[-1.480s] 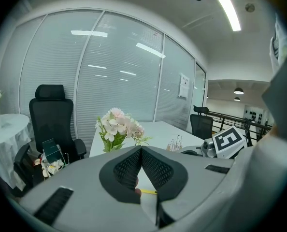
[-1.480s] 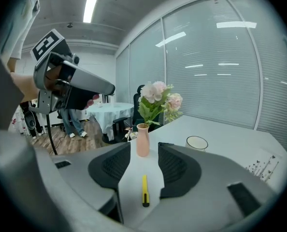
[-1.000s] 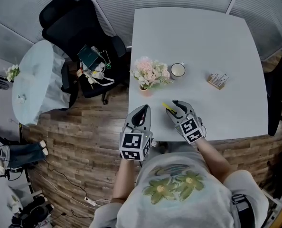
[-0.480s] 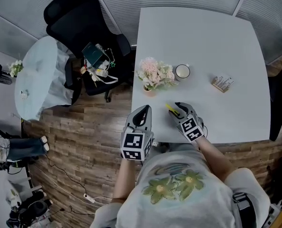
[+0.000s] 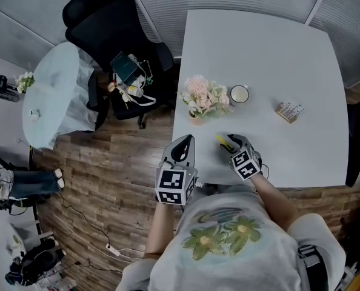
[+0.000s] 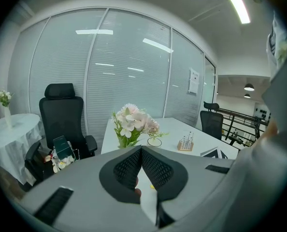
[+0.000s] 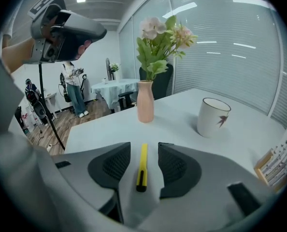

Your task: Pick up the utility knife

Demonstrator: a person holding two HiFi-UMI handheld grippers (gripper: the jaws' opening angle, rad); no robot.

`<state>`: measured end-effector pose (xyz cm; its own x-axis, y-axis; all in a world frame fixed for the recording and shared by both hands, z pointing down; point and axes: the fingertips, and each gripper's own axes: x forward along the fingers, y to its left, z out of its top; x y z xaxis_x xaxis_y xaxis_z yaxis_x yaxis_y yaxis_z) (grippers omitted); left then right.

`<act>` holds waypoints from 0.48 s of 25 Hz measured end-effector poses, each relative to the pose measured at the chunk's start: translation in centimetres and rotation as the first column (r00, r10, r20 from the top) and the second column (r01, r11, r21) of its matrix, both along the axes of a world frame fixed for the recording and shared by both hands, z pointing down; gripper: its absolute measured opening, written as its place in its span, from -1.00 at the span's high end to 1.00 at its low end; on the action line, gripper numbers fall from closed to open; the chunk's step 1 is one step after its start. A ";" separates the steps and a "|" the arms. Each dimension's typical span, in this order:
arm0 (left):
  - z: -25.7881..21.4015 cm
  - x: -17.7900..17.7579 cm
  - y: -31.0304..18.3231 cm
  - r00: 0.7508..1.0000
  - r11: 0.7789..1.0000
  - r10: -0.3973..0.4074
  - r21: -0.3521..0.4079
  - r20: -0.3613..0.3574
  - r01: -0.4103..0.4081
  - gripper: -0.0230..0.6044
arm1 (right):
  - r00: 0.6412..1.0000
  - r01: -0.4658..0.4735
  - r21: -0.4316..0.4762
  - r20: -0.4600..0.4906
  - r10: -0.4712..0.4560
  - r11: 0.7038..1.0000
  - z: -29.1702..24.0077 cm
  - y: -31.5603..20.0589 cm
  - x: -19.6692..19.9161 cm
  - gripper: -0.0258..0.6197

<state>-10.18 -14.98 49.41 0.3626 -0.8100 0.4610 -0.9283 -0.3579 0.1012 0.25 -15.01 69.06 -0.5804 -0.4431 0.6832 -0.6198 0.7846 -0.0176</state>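
In the head view the right claw [image 5: 228, 140] covers most of the utility knife [image 5: 220, 140]; only a thin yellow end shows, poking out toward 10 o'clock near the front edge of the white surface [image 5: 277, 47]. The right gripper view shows it whole: a slim, straight yellow bar [image 7: 142, 168] with a dark end nearest the camera. It lies flat, its long axis running from 6 to 12 o'clock along the claw and its yellow end aimed at the vase. The right claw [image 7: 144, 147] is released, its 2 black ribbed pads standing on either side of the knife and clear of it. At 12 o'clock from the knife stands a smooth pink vase [image 7: 145, 108] of pale flowers, and at 2 o'clock a white mug [image 7: 212, 116] with a small dark mark. At 3 o'clock a wooden rack [image 7: 274, 170] is cut off by the picture's rim. The left claw [image 5: 185, 140] hangs by the surface's near corner, at 9 o'clock from the right one; its pads [image 6: 129, 166] are clenched, meeting at the tips.
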 end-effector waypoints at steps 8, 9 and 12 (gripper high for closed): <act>0.4 0.0 -0.3 1.000 1.000 0.001 -0.014 -0.003 -0.001 0.95 | 0.998 0.005 -0.044 -0.065 -0.008 0.999 1.9 -0.1 0.1 0.35; 0.5 0.0 -0.3 1.000 1.000 0.001 -0.014 -0.004 -0.001 0.95 | 0.998 0.005 -0.049 -0.069 -0.009 0.999 2.1 -0.1 0.1 0.35; 0.6 -0.1 -0.5 1.000 1.000 0.001 -0.015 -0.003 -0.001 0.95 | 0.997 0.008 -0.062 -0.081 -0.013 0.998 2.7 -0.1 0.1 0.35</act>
